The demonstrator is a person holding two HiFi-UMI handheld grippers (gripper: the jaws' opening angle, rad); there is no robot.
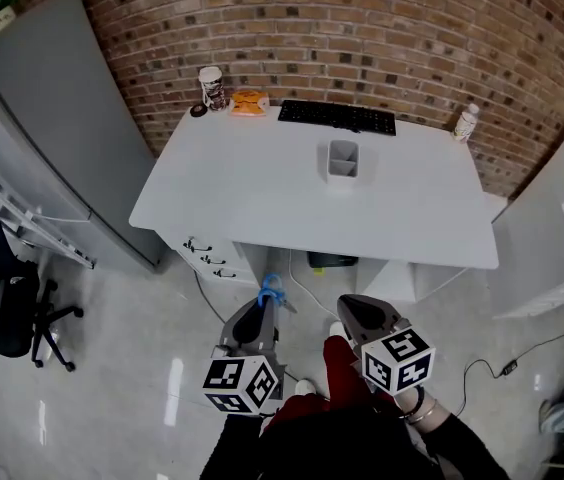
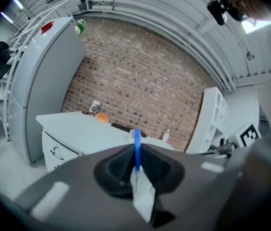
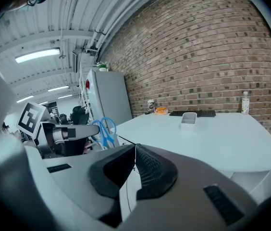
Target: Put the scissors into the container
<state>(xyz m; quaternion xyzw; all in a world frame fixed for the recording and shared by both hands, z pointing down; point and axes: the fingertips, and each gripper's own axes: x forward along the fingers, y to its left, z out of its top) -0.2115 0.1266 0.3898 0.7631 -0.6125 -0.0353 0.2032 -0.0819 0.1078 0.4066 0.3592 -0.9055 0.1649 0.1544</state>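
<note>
Blue-handled scissors (image 1: 271, 292) stick out of my left gripper (image 1: 258, 315), which is shut on them; the handles point toward the desk. In the left gripper view the blue handle (image 2: 137, 148) rises edge-on from the closed jaws. In the right gripper view the scissors (image 3: 104, 130) show at left, held by the left gripper (image 3: 73, 133). My right gripper (image 1: 355, 313) is shut with nothing in it, its pads meeting (image 3: 134, 154). The grey container (image 1: 342, 160) stands upright on the white desk (image 1: 262, 198), far ahead of both grippers. It also appears as a small container (image 3: 189, 119).
A black keyboard (image 1: 337, 116), a cup (image 1: 212, 88), an orange packet (image 1: 249, 102) and a bottle (image 1: 464, 122) line the desk's back edge by the brick wall. A grey cabinet (image 1: 52, 138) stands left. An office chair (image 1: 17, 318) is at the lower left. Cables (image 1: 502, 368) lie on the floor.
</note>
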